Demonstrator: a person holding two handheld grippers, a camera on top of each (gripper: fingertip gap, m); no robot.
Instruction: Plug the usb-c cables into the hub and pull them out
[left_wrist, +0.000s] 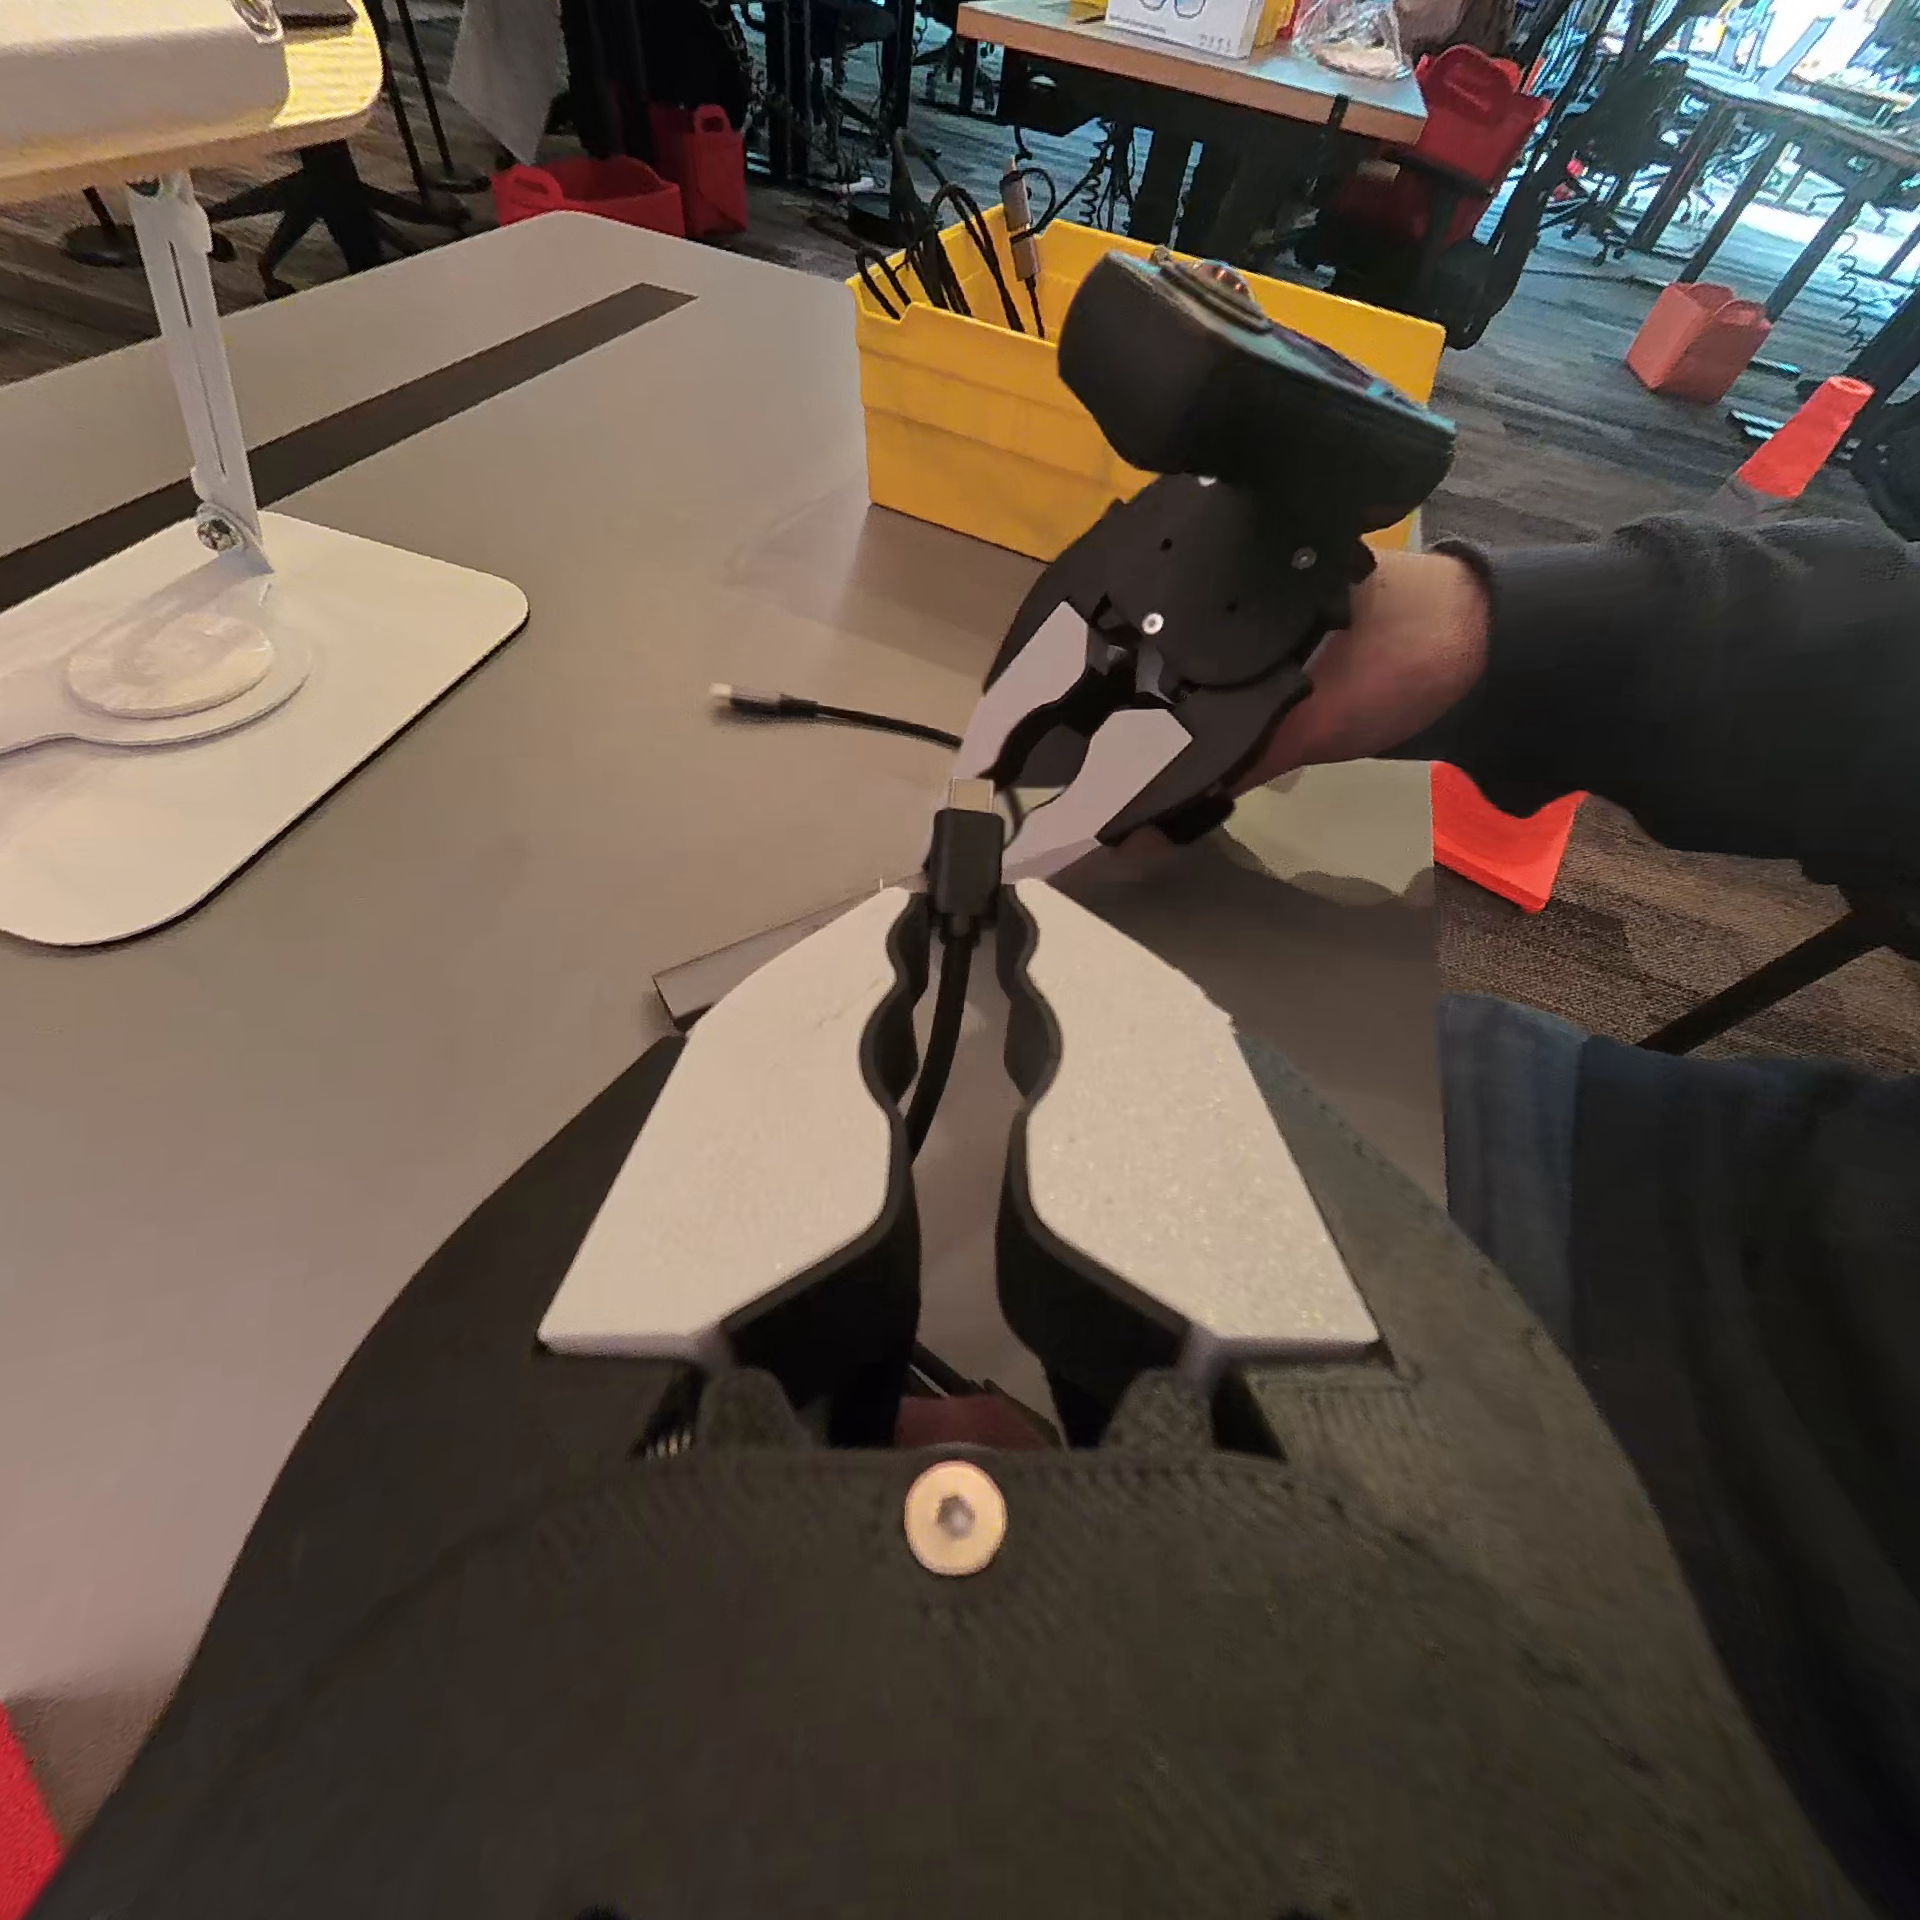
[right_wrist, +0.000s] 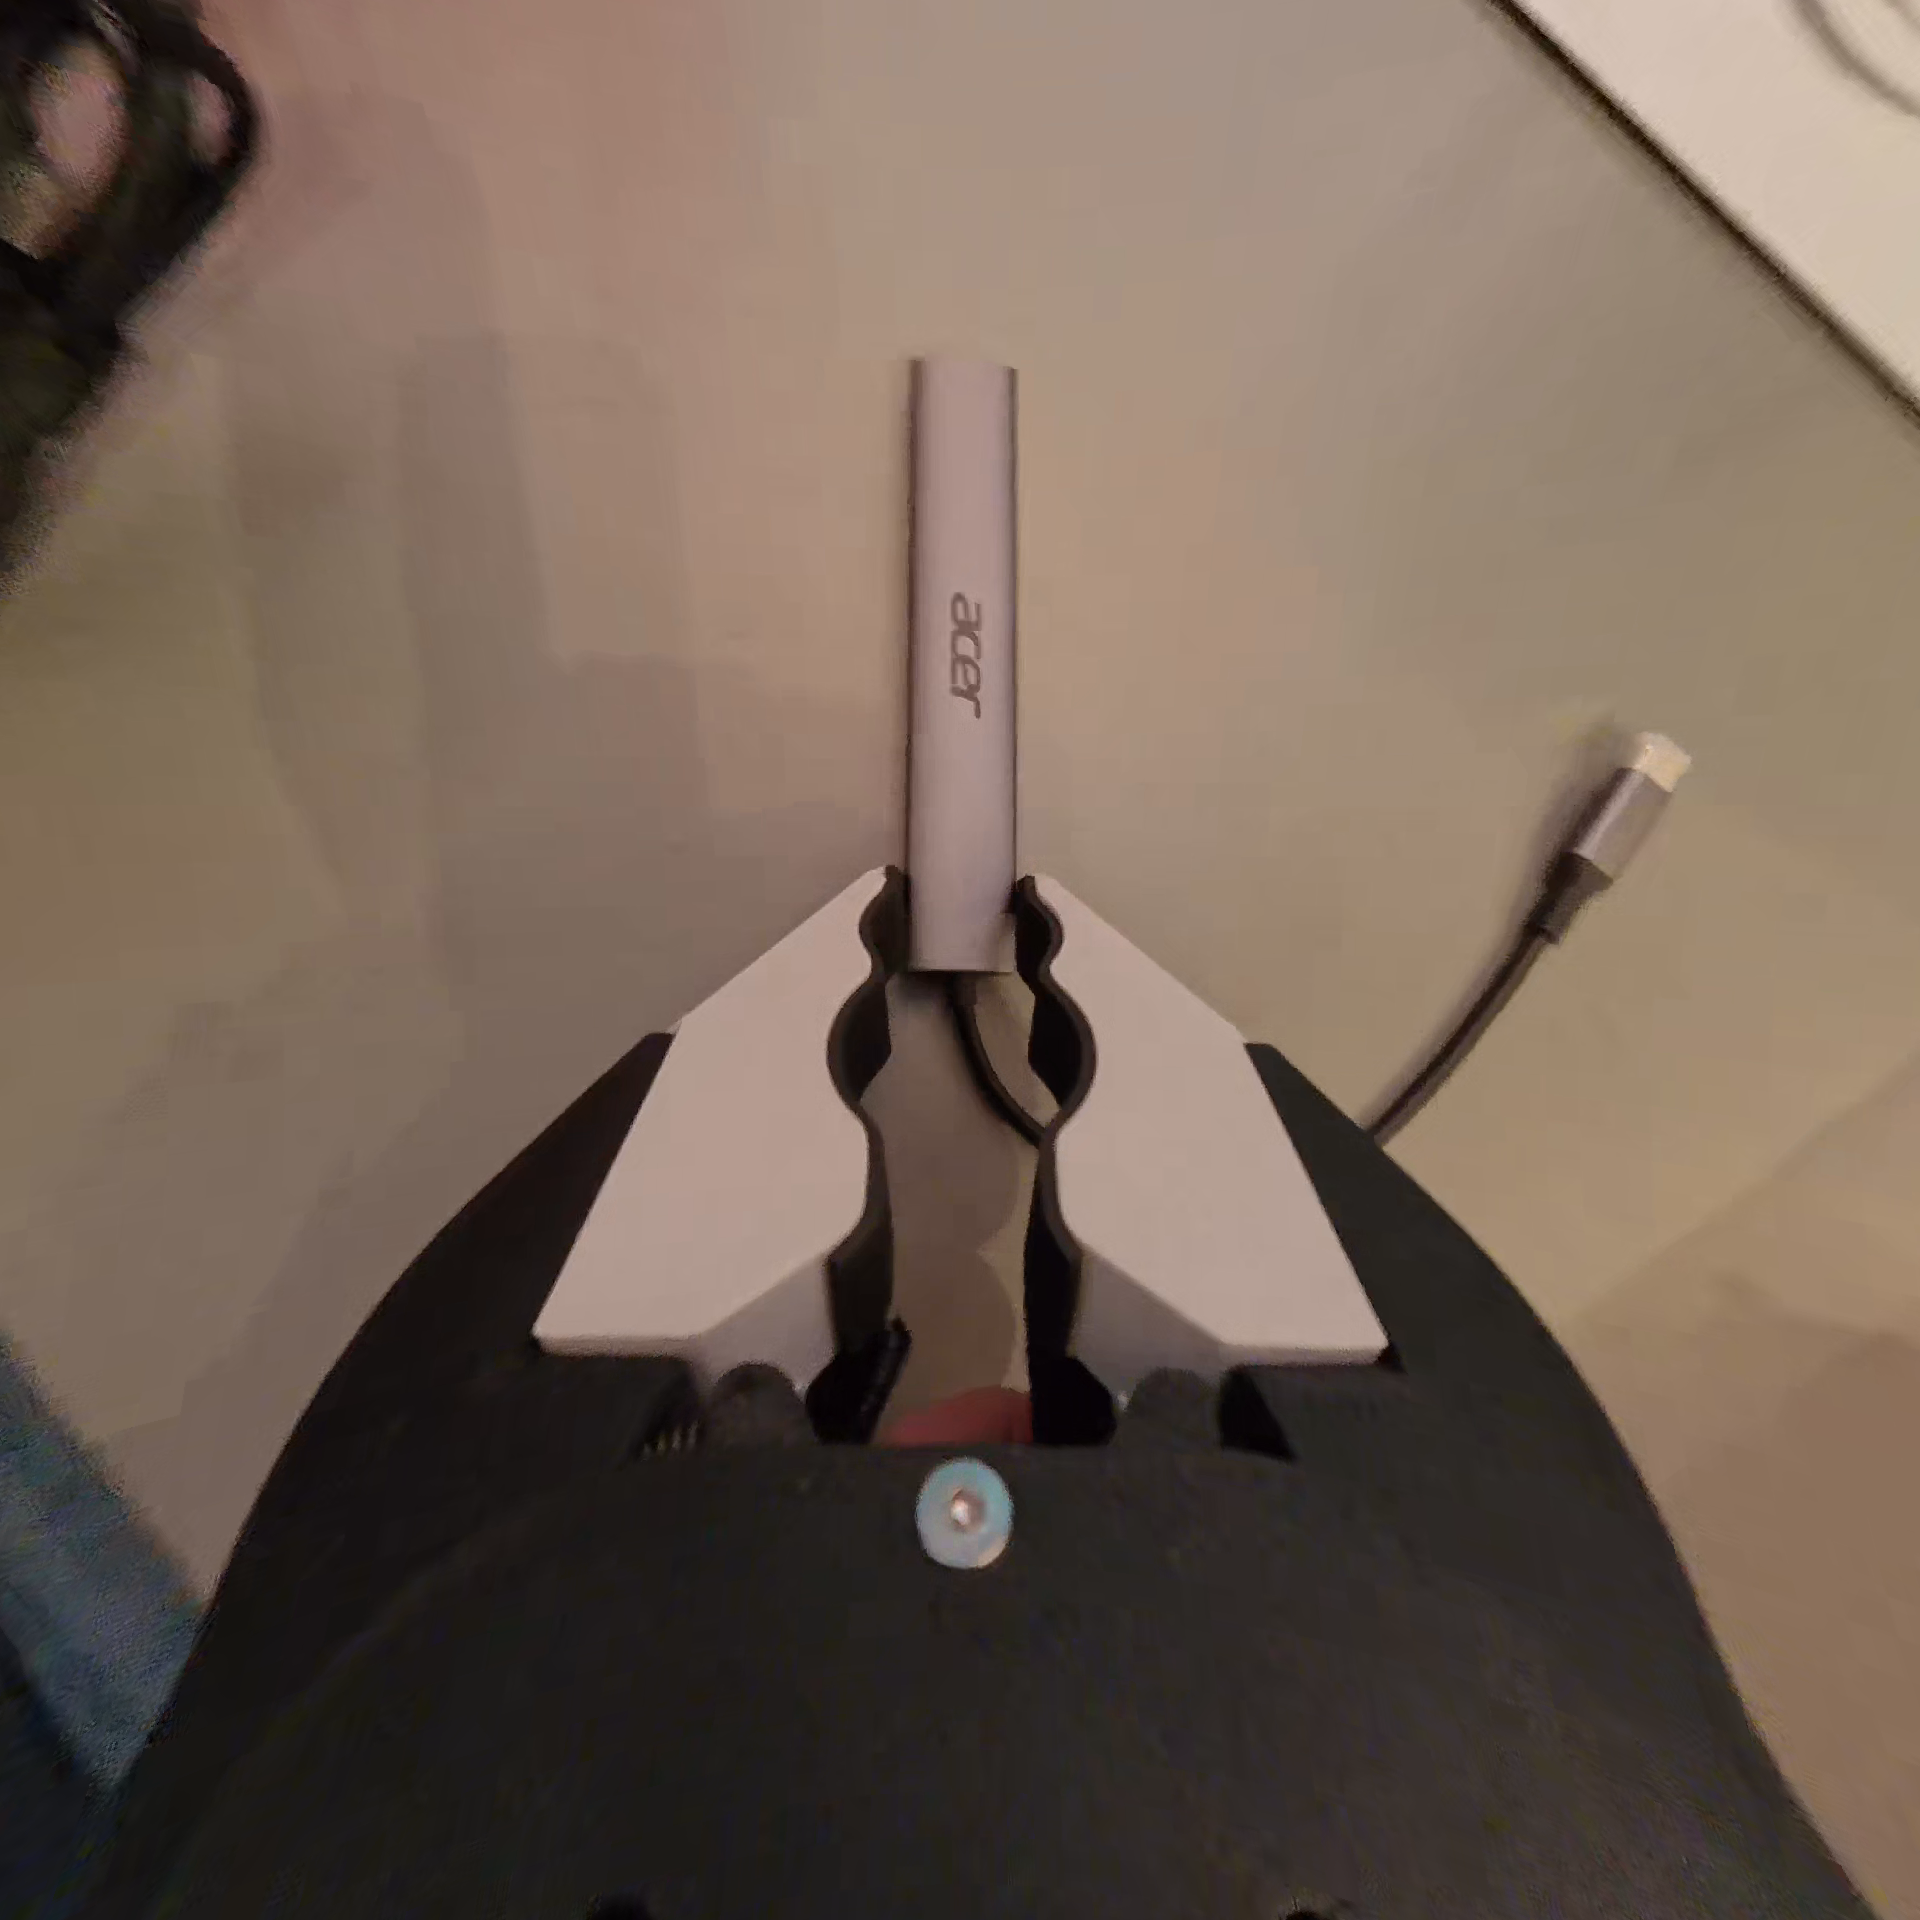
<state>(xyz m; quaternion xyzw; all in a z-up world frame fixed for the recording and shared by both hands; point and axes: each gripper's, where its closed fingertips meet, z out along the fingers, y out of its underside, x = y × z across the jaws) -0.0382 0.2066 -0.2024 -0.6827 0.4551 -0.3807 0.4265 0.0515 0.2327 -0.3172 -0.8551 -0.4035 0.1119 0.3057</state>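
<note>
My left gripper (left_wrist: 964, 894) is shut on the black plug of a usb-c cable (left_wrist: 968, 847). The plug's bare metal tip points away, above the grey hub (left_wrist: 743, 961), and the cable runs back between my fingers. The hub lies flat on the table. My right gripper (right_wrist: 958, 888) is shut on the near end of the hub (right_wrist: 961, 623). It also shows in the left wrist view (left_wrist: 1055, 805), held by a hand just beyond the plug. The hub's own grey cable with a silver plug (right_wrist: 1621, 821) lies loose on the table; it shows in the left wrist view too (left_wrist: 769, 704).
A yellow bin (left_wrist: 966, 436) holding several black cables stands at the far edge of the grey table (left_wrist: 468, 935). A white stand with a flat base (left_wrist: 208, 727) stands at the left. A blurred black object (right_wrist: 104, 156) shows at top left in the right wrist view. The left gripper's tips are roughly 15 centimetres from the right gripper's. From the right gripper's tips to the flat base (left_wrist: 208, 727) is close to 25 centimetres.
</note>
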